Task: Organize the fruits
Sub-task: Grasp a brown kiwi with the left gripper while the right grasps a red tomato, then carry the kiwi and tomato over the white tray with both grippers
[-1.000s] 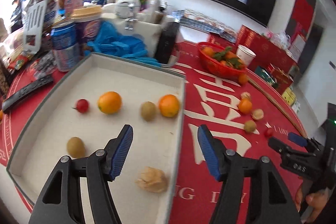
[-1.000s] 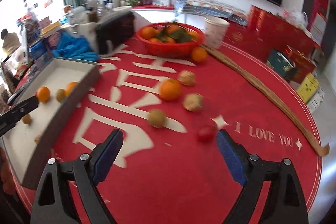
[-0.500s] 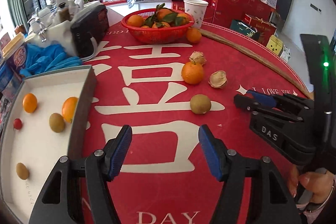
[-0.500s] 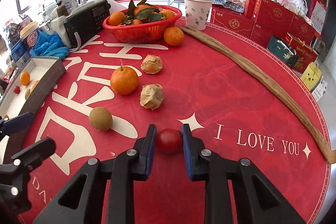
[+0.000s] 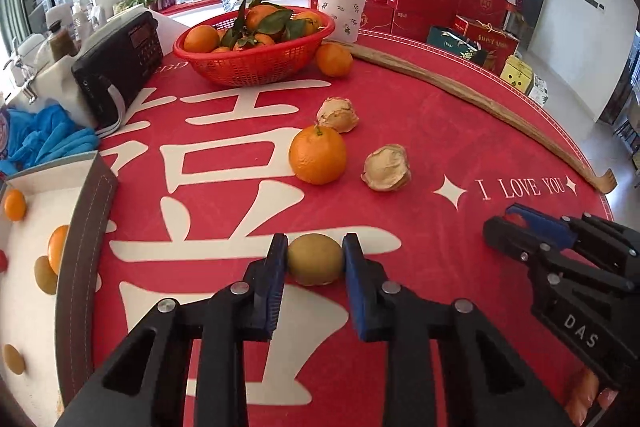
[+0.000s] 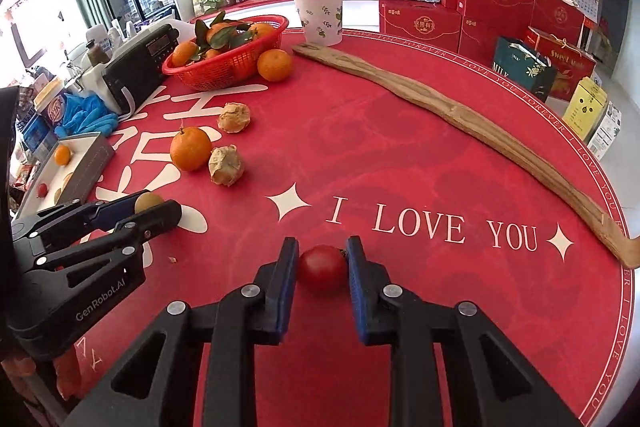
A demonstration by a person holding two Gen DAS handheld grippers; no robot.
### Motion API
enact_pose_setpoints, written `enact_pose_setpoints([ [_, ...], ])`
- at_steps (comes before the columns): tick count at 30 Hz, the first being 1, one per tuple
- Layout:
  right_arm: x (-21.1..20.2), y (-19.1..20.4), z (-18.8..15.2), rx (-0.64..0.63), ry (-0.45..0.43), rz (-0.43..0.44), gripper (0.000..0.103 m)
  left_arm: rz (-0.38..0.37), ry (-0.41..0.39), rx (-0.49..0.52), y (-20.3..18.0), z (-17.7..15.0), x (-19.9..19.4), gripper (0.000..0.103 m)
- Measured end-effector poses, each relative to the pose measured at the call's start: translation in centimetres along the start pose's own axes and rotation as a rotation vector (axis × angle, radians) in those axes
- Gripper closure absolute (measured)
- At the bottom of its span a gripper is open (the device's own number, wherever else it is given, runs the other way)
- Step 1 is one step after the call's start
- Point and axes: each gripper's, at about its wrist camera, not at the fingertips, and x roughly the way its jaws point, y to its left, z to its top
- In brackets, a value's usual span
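Left tool (image 5: 314,259) is clamped on a kiwi (image 5: 314,258), blue pads pressed to both sides, having just closed onto it; kiwi sits low on the red bench (image 5: 440,131) over the white lettering. Right tool (image 6: 322,269) is clamped on a small red tomato (image 6: 322,268), pads touching both sides, just below the "I LOVE YOU" print.

The two tools are side by side, near each other but apart.

Loose on the bench beyond them: an orange (image 5: 318,155) with two dried husk-like fruits, one just behind it (image 5: 338,114), one just to its right (image 5: 386,167). Another orange (image 5: 334,59) touches the red basket (image 5: 256,67), which holds leafy oranges. Paper cup (image 5: 342,9) behind the basket. Long wooden stick (image 6: 460,115) lies across the far right of the bench.

White tray (image 5: 86,227) at left edge holds oranges and kiwis, partly cut off. Black radio (image 5: 120,67) and blue gloves (image 5: 44,143) beyond the tray.
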Motion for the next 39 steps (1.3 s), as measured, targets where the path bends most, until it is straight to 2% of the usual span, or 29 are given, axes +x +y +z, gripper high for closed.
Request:
enact_pose_setpoints([
  [6,-0.7,2.3,-0.7,-0.061,-0.012,0.030,0.078,-0.013,-0.021,-0.069,2.8,-3.4,-2.6,0.073],
  [10,-0.7,4.4,-1.3,-0.114,-0.019,0.036,0.078,0.020,-0.038,-0.068,3.4,-3.9,-2.8,0.073],
  [16,-0.4,6.2,-1.6,-0.159,-0.016,0.042,0.078,0.011,-0.041,-0.076,3.8,-3.9,-2.8,0.072],
  [39,-0.3,5.6,-1.4,-0.123,-0.017,0.046,0.078,0.002,-0.061,-0.094,3.7,-4.3,-3.6,0.072],
])
